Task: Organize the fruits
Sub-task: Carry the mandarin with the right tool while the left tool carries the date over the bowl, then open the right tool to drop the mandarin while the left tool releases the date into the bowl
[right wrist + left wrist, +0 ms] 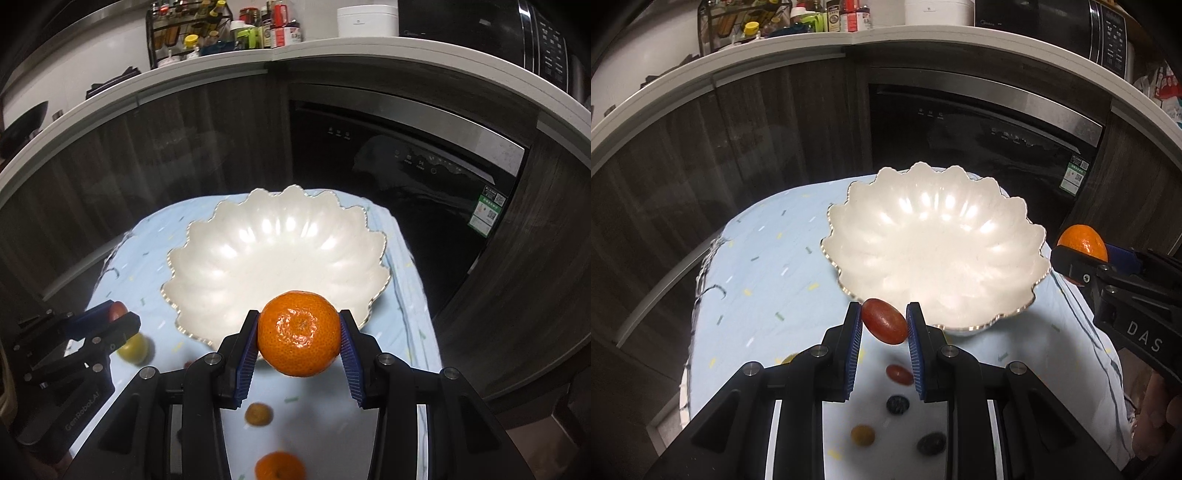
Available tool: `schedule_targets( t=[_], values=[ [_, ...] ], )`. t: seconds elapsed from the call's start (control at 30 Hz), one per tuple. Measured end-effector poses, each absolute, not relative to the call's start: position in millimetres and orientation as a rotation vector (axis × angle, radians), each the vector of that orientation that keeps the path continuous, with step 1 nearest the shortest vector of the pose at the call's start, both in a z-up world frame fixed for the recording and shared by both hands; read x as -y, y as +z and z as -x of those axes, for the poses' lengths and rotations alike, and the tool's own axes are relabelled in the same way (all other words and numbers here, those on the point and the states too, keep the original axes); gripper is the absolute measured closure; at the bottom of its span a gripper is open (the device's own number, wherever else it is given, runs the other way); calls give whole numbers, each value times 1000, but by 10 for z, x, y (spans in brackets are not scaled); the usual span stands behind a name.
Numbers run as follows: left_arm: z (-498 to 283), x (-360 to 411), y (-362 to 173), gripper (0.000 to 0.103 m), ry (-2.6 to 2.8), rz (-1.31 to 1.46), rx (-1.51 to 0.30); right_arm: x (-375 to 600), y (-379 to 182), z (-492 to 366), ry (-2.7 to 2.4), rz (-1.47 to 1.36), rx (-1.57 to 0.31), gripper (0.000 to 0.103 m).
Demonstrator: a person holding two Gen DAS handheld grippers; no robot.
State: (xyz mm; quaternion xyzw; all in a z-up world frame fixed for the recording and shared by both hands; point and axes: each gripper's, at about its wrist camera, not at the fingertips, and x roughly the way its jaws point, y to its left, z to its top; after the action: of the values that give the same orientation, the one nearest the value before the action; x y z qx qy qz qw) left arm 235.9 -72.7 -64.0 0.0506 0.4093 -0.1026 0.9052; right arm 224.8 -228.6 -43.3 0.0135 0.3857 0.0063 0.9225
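Observation:
A white scalloped bowl (934,254) (273,258) stands on the pale blue tablecloth with nothing in it. My left gripper (884,321) is shut on a small red oval fruit (884,321), held in the air just short of the bowl's near rim. My right gripper (299,334) is shut on a mandarin (299,332), also lifted at the bowl's near rim. In the left wrist view the right gripper (1082,254) shows at the bowl's right with the mandarin (1084,240). The left gripper (118,317) appears at the left of the right wrist view.
Loose fruits lie on the cloth under the grippers: a red one (899,373), two dark ones (897,404), a yellowish one (862,435), a green-yellow one (135,349), two small mandarins (280,467). Dark cabinets and an oven front stand beyond the table.

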Motion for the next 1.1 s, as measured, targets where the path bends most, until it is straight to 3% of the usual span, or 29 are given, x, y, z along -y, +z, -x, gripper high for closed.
schedule_targets(
  t=[1.1],
  values=[
    [-3328,1037,-1182,78,-229,-122,-938,2587,-870,-3071,-27,-74,-864,60]
  ],
)
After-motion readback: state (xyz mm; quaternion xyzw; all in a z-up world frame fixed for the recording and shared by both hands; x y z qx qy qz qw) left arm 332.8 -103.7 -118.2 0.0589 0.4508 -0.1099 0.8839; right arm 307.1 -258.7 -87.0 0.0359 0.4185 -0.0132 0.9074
